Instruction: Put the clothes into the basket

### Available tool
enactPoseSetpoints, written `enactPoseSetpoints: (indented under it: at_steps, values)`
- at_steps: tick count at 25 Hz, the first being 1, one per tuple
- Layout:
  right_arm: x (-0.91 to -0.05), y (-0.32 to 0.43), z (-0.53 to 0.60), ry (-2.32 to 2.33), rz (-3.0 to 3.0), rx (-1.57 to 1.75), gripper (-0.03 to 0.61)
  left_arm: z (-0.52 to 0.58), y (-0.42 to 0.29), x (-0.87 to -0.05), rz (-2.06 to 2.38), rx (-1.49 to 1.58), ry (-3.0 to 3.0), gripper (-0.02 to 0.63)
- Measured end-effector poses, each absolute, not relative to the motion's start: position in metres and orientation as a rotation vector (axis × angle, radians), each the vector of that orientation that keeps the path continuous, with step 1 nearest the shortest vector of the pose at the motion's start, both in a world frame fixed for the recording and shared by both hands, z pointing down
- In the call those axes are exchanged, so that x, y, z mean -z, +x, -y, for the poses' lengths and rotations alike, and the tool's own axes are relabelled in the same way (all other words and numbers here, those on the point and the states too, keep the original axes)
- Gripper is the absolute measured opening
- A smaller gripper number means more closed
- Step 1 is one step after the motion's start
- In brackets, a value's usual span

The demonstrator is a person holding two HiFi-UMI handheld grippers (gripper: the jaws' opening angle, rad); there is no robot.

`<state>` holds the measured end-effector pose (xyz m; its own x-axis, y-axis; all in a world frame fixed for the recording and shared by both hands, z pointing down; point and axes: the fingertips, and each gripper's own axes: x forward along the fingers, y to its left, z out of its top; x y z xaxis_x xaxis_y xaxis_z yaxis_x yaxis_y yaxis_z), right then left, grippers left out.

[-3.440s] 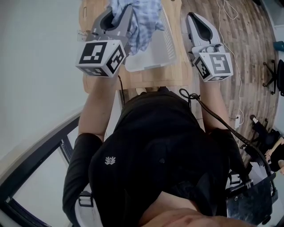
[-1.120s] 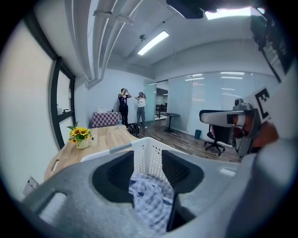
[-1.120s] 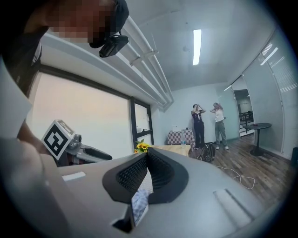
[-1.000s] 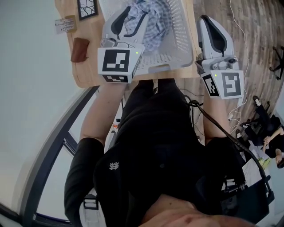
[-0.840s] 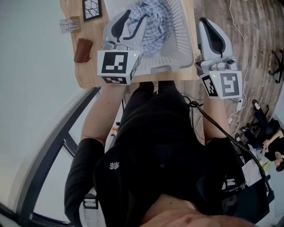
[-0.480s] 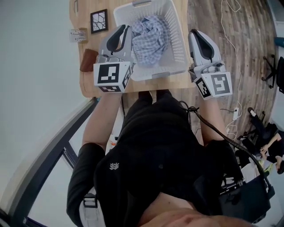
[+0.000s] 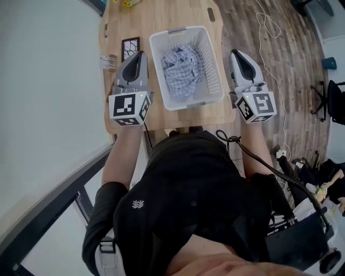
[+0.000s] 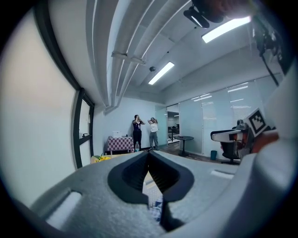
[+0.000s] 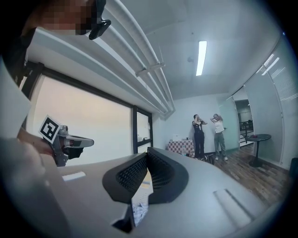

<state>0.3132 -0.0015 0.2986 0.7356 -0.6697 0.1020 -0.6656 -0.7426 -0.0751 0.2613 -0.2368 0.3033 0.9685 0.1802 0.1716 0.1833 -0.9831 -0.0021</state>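
Left tool (image 7: 140,53): just beside the left wall of the basket, pointing away from the person. Its jaws have just been closing and now meet tip to tip, with nothing between them.
Right tool (image 7: 236,53): just beside the right wall of the basket, pointing the same way. Its jaws are together and it holds nothing.
Basket (image 7: 216,75): white, slotted, standing upright on the table (image 7: 172,13) between the two tools. Its near rim faces the person.
Clothes (image 7: 182,69): a blue-and-white checked bundle lying wholly inside the basket and clear of both tools.
Long axis: the basket runs lengthwise away from the person, parallel to both tools.
Bearing from the tools: the clothes lie inward of each tool, to the right of the left tool and to the left of the right tool.
Nearer hand: neither, since the tools flank the basket about evenly.
Left of basket, farther out: a picture frame (image 7: 130,47) and a small card (image 7: 108,61) on the table, beside the left tool.
Task status, judged: deposit complete. No garment shows outside the basket, so no further pick is called for.
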Motion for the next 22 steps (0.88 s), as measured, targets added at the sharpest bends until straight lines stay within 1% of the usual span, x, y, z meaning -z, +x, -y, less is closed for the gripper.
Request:
enactPoseSetpoints:
  at_steps: [10, 22]
  values:
    - [-0.263, 0.304, -0.005, -2.962, -1.088, 0.086, -0.002, 0.279, 0.235, -0.257, 0.168, 0.125, -3.105, -0.001]
    - [-0.259, 0.306, -0.001, -2.99, -1.095, 0.079, -0.002, 0.292, 0.234, -0.245, 0.136, 0.08, -3.109, -0.002]
